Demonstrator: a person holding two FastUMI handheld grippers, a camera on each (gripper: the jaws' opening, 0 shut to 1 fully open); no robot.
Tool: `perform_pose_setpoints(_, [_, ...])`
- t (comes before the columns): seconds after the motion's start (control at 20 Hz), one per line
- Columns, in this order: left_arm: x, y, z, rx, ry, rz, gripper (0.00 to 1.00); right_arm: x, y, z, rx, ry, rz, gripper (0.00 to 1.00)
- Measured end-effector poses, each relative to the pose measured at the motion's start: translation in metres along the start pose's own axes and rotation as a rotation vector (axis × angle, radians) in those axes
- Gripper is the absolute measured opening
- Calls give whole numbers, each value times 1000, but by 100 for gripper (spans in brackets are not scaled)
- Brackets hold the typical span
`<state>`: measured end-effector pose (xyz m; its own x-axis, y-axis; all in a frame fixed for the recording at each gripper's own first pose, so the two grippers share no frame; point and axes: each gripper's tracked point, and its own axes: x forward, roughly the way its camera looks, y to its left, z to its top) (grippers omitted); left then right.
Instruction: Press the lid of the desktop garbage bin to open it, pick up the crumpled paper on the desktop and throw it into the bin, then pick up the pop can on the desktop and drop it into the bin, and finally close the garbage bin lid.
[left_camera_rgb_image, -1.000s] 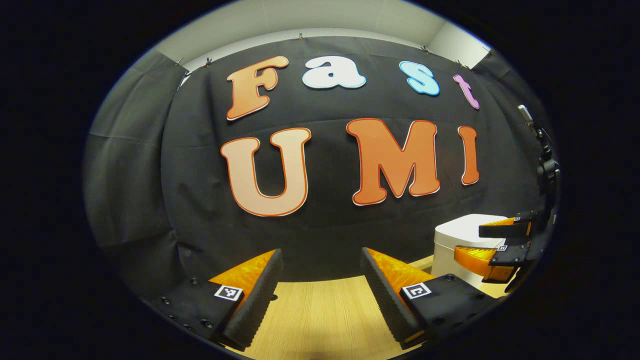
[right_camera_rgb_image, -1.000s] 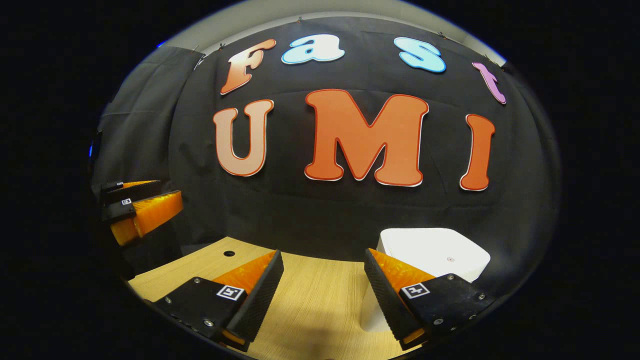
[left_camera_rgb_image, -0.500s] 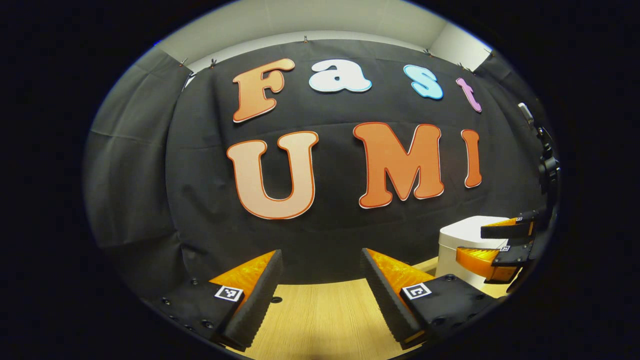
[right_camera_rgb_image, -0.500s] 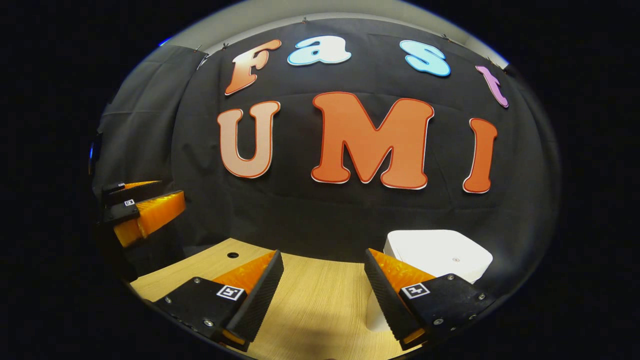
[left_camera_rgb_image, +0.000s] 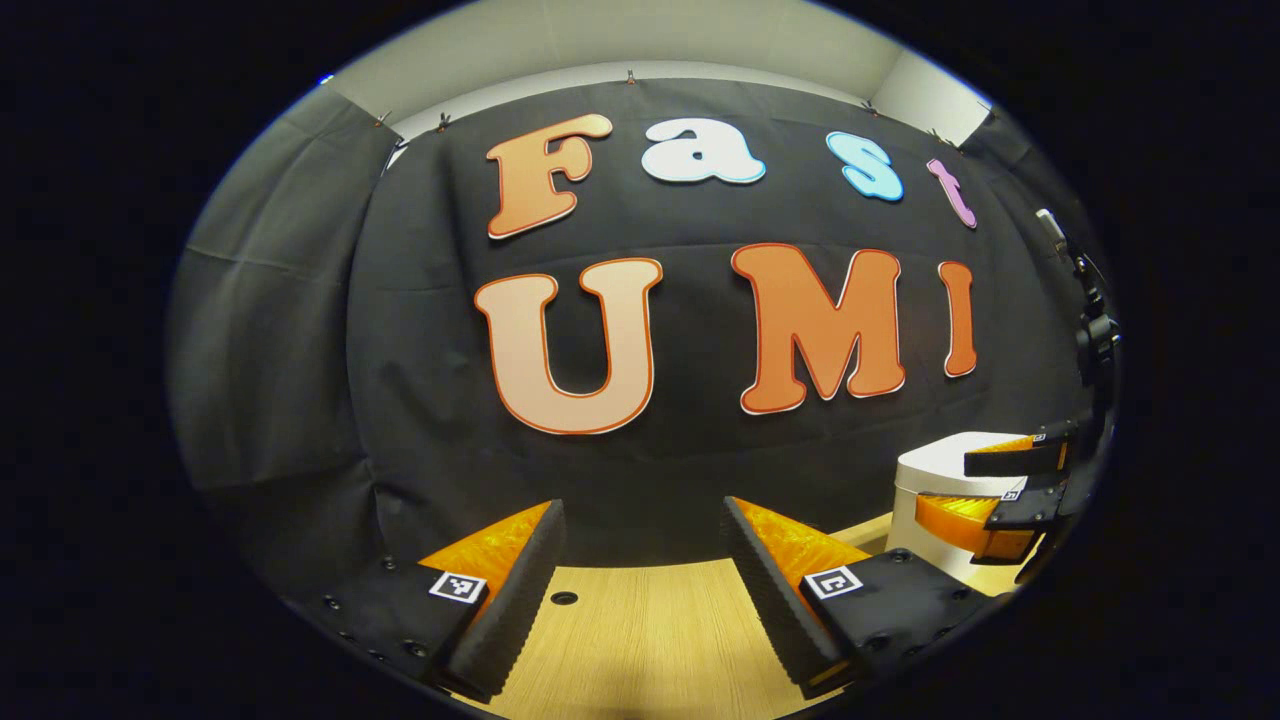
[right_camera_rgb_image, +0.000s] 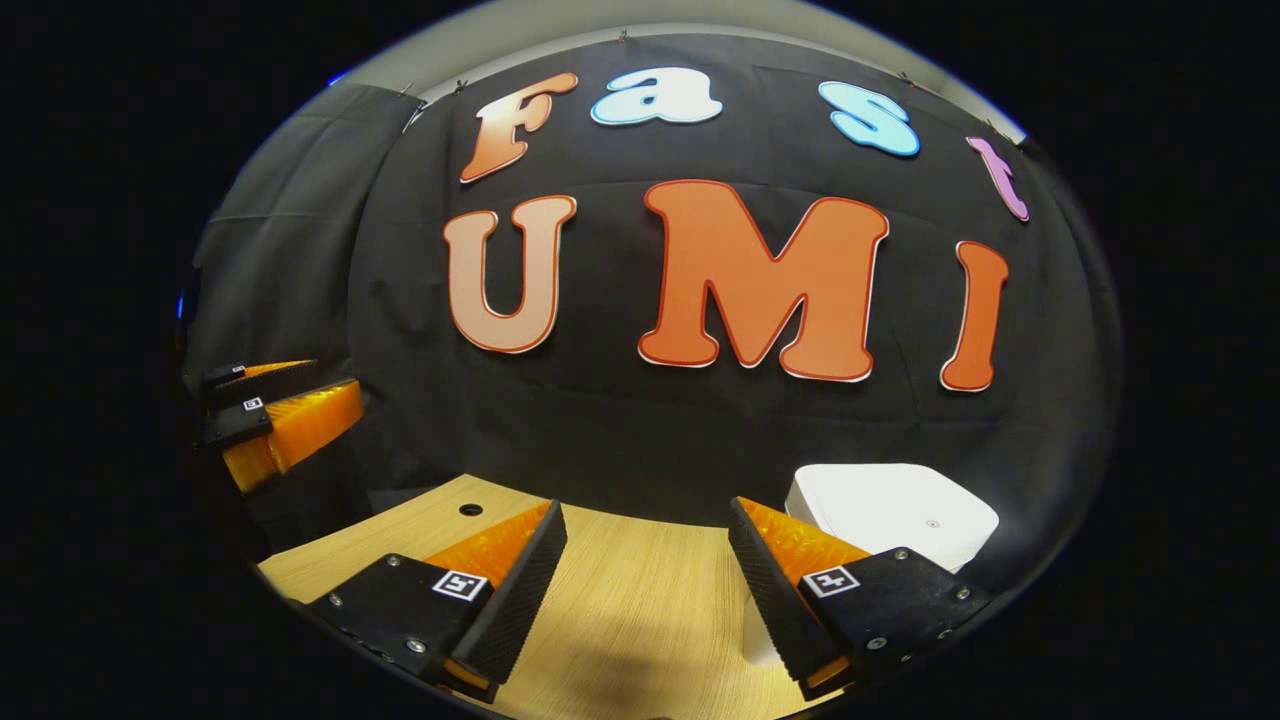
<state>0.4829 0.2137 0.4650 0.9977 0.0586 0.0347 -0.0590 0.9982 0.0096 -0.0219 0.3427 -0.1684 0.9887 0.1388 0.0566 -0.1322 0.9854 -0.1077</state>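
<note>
On the wooden surface (right_camera_rgb_image: 640, 610) ahead-right of our right tool (right_camera_rgb_image: 645, 560) stands the closed white bin (right_camera_rgb_image: 890, 515); both tools gape empty. We should press squarely on its lid.

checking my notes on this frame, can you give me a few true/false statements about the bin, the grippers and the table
1. The bin has its lid shut. True.
2. The right gripper is shut on a can. False: its fingers stand apart with nothing between them.
3. The left gripper is open. True.
4. The bin lies on its side. False: it stands upright on the table.
5. In the right gripper view the bin is to the left of the fingers. False: it is at the right, behind the right-hand finger.
6. The table has a small round hole. True.
</note>
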Motion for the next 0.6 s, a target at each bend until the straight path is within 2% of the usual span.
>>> perform_pose_setpoints(0.4, [-5, 16, -2, 9, 16, 62, 99, 15, 10, -1, 10, 5, 60, 99])
perform_pose_setpoints(0.45, [-6, 17, -3, 8, 20, 66, 96, 16, 11, -1, 5, 6, 64, 99])
perform_pose_setpoints(0.6, [-7, 18, -4, 6, 29, 78, 100, 21, 14, -4, 4, 13, 85, 99])
